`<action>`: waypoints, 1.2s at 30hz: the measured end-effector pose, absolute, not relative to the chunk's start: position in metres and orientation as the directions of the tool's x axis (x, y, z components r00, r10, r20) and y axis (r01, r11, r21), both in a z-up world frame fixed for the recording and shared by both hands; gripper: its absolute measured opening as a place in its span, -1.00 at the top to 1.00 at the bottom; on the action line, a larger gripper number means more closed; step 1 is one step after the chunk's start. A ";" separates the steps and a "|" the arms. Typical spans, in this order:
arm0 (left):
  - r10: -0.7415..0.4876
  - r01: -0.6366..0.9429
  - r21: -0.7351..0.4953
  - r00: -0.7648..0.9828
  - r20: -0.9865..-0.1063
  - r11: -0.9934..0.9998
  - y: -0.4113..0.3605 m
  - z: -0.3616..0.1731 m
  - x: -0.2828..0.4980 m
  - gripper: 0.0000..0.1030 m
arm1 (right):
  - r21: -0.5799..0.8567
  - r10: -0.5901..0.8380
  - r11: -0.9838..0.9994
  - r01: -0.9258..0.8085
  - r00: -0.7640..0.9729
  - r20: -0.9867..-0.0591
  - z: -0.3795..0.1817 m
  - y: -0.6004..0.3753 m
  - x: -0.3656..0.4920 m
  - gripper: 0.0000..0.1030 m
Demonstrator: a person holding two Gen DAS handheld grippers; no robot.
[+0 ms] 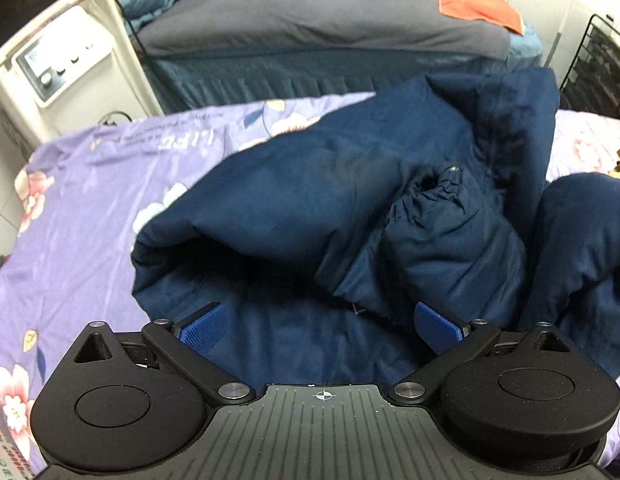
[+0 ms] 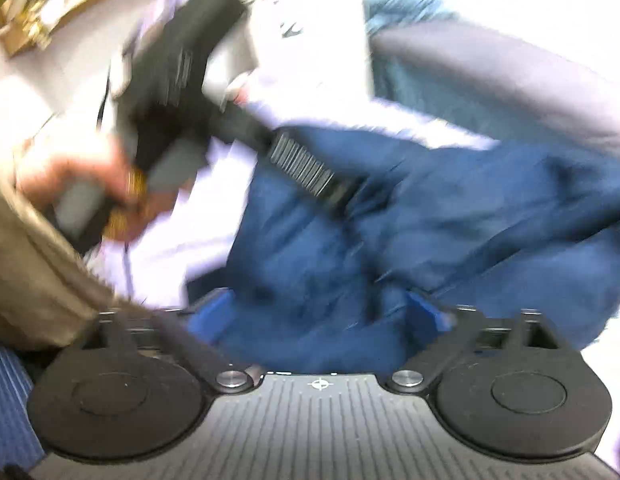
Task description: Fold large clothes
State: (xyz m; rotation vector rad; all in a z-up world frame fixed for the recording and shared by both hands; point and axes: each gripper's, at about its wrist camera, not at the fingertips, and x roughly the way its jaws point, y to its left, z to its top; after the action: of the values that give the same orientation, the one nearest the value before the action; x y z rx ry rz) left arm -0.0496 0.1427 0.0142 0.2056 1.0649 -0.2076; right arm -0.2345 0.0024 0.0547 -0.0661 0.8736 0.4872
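Observation:
A big navy padded jacket [image 1: 310, 200] lies bunched on the purple flowered sheet [image 1: 82, 208]. One sleeve with a gathered cuff [image 1: 437, 188] lies across its middle. My left gripper [image 1: 319, 326] is open just above the jacket's near part, its blue pads [image 1: 204, 326] wide apart and empty. The right wrist view is blurred by motion. There my right gripper [image 2: 321, 316] is open with jacket fabric [image 2: 389, 232] bulging between its pads. The left gripper's black body [image 2: 178, 80] and the hand holding it [image 2: 70, 176] show at the upper left there.
A second bed with a grey blanket [image 1: 329, 20] and an orange cloth [image 1: 477, 6] stands behind. A white machine with knobs [image 1: 58, 64] stands at the left. A black wire rack [image 1: 601, 68] is at the right. A cardboard box [image 2: 42, 8] is at the right view's top left.

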 end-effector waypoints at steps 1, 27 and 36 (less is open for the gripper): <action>-0.074 0.275 0.063 0.461 -0.884 0.959 0.142 0.012 -0.049 -1.00 | 0.122 0.360 0.904 -0.409 0.577 -0.733 0.062 -0.008 -0.231 -0.98; 0.153 0.177 0.259 0.461 -0.874 0.949 0.223 -0.023 -0.042 -1.00 | -0.072 -0.221 0.907 0.415 0.322 -0.920 -0.023 -0.124 -0.279 -0.99; 0.010 0.291 0.108 0.321 -0.947 0.951 0.198 -0.050 -0.090 -1.00 | 0.205 0.133 0.961 0.188 0.337 -0.932 -0.007 -0.098 -0.289 -0.99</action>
State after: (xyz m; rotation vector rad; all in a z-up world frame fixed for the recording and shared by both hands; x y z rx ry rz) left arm -0.0905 0.1975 -0.0502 0.2798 1.2346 -0.1878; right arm -0.2893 -0.0982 -0.0068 0.2980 1.2322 -0.0365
